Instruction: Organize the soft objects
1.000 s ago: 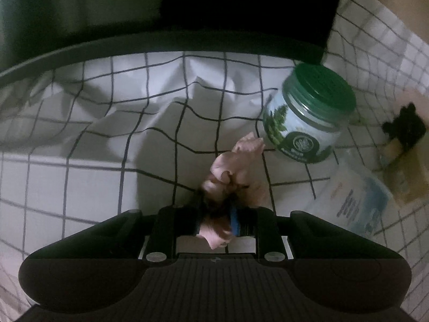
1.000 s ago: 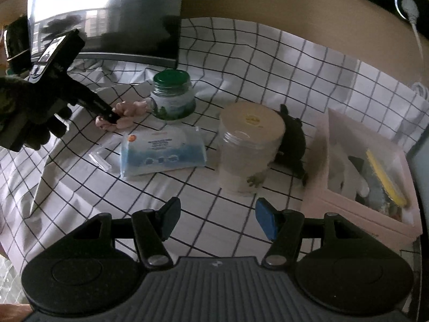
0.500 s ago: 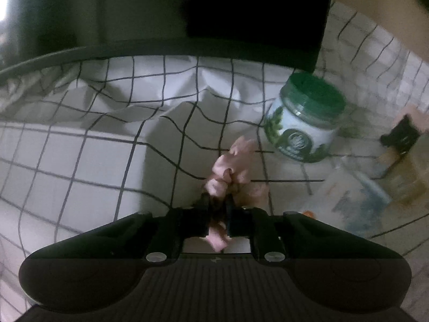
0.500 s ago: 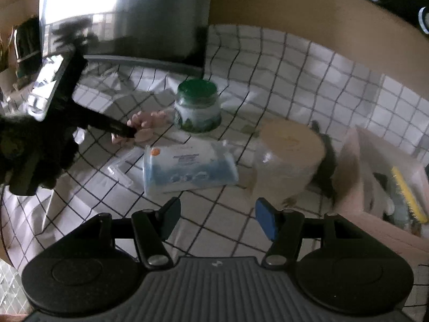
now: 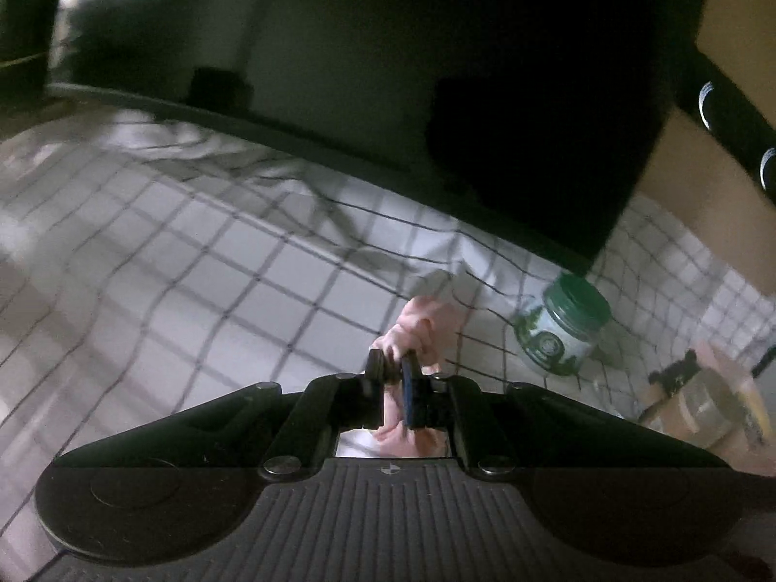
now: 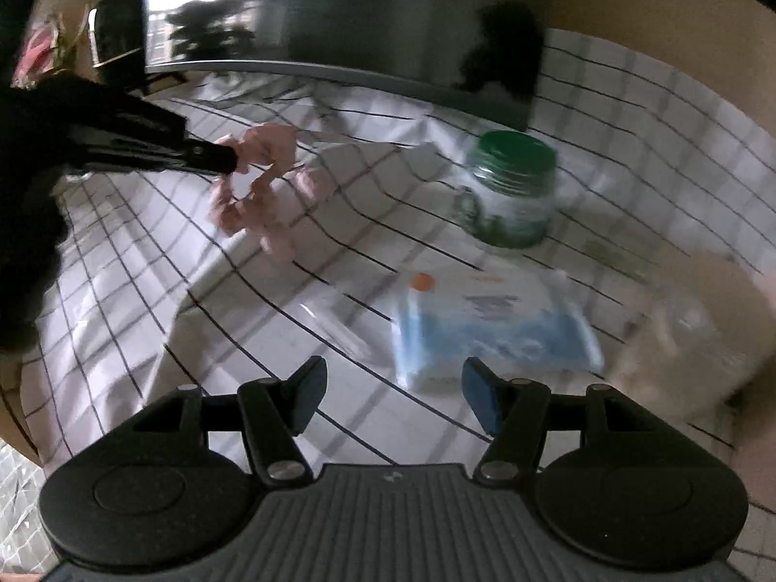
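Left tongs [image 5: 393, 363]: clenched on a pink scrunchie [image 6: 257, 179], which hangs from their tips clear of the checked cloth [image 6: 145, 291] covering the tabletop.

Right tongs [image 6: 390, 388]: released, nothing between the fingers, hovering above the cloth.

Blue-and-white wipes packet [image 6: 490, 330]: lying flat just ahead of the right tongs.

Green-lidded jar [image 6: 509, 189]: upright beyond the packet, to the right of the left tongs.

Dark monitor [image 6: 388, 14]: farthest back.
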A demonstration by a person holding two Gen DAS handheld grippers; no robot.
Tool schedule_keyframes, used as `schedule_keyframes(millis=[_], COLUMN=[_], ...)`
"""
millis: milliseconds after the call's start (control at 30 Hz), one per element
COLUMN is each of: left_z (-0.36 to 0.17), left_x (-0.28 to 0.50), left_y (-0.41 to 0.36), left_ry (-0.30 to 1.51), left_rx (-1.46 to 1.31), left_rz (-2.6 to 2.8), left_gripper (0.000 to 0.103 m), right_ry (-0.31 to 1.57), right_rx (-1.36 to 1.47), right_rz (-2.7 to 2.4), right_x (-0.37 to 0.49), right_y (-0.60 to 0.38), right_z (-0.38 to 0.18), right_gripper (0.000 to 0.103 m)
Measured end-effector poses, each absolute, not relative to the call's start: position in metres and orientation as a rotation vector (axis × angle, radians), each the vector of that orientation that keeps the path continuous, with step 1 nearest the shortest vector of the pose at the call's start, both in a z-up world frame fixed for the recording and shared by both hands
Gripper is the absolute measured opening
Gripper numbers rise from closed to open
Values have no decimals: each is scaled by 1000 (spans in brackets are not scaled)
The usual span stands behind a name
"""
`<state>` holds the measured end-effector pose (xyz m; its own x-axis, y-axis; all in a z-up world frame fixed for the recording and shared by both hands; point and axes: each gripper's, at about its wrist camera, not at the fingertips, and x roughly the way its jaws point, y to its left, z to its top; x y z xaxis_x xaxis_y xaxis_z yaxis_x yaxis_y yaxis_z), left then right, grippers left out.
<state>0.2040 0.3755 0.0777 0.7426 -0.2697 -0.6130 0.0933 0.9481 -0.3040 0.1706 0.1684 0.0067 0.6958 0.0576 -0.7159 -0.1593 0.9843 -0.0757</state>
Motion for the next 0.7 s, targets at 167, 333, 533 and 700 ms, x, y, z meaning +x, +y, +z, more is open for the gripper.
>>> schedule_keyframes(millis=[167, 333, 533, 700], left_z=[80, 82, 76, 72], left_x=[183, 168, 173, 180], left_y=[400, 423, 432, 423], left_ry=[724, 705, 722, 726], left_rx=[-313, -354, -390, -397], left_rz=[-163, -111, -85, -117], left_gripper=[9, 9, 9, 9], right_ry=[802, 877, 895, 884], right_rx=[-189, -200, -237, -290], right_rz=[184, 200, 321, 361], right_x=[200, 228, 218, 201], right_y=[191, 200, 215, 218], right_z=[-6, -24, -24, -25], right_gripper=[54, 43, 29, 29])
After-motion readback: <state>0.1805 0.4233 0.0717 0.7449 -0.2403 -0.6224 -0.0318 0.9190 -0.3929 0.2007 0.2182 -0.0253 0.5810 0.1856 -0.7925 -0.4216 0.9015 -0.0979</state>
